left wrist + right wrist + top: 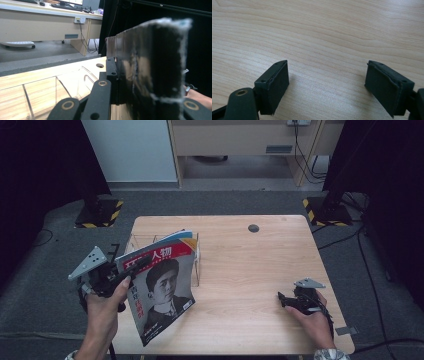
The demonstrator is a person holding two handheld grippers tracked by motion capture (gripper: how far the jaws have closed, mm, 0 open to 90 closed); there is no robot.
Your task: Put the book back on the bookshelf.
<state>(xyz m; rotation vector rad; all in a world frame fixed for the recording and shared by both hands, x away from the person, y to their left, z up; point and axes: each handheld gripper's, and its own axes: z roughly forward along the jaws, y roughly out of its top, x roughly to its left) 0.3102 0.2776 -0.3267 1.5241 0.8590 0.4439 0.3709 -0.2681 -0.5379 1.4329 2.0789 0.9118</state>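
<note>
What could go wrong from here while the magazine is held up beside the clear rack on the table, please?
1. The left gripper pinches the magazine by one top corner, so it hangs tilted and could slip or tear.
2. Its lower edge sits close to the table's near edge and might drag there.
3. The clear rack looks light; a push from the magazine may shift it, while the right gripper rests open, far away.

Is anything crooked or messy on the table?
Yes. The magazine hangs tilted, pinched at its top corner by the left gripper, its lower corner past the table edge. It is beside the clear rack, not in it. Nothing spilled.
</note>
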